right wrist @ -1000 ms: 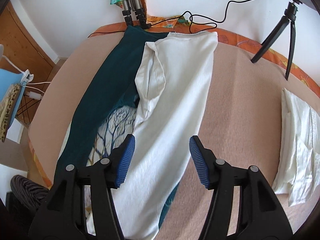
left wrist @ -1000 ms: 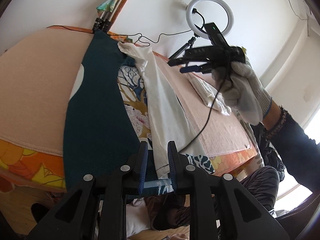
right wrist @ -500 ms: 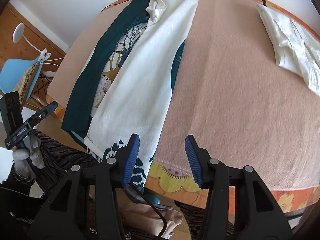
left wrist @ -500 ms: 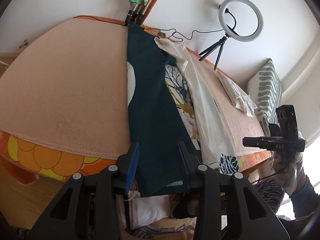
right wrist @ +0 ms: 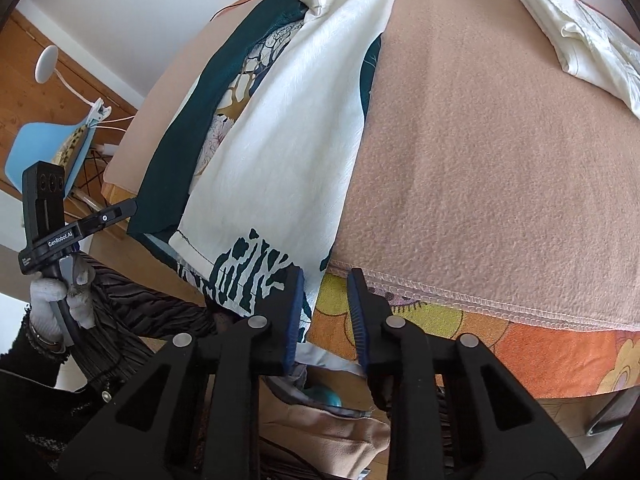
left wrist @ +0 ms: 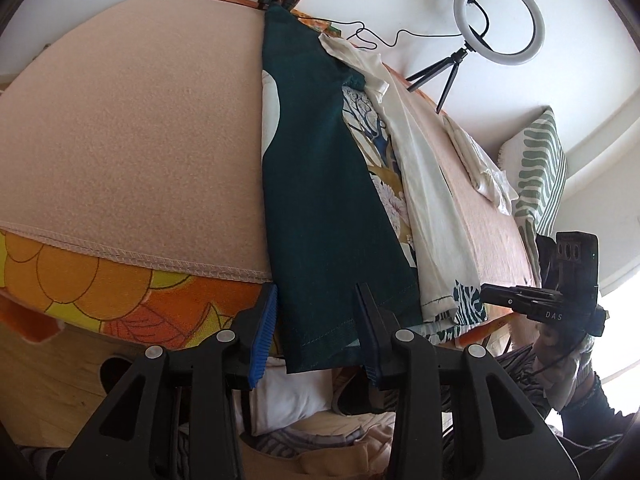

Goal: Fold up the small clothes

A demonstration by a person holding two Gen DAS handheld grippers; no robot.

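A long garment lies lengthwise on the pink blanket, its hem hanging over the near edge. It shows a teal side, a floral print and a white inside-out layer with a teal-patterned hem. My left gripper straddles the teal hem corner; its jaws are closing, pads clear of the cloth. My right gripper is at the patterned hem's right corner, jaws closing, with the cloth's edge just inside the gap and not pinched. Each gripper shows in the other's view, held by a gloved hand.
A folded white cloth rests on the blanket at the far right. A ring light on a small tripod stands at the back, a striped pillow beside it. Orange floral sheet hangs below the blanket. A blue chair stands left.
The right gripper swung from over the garment's middle down to its hem at the near edge, and its jaws narrowed. The left gripper sank toward the teal hem with jaws wider than a second ago.
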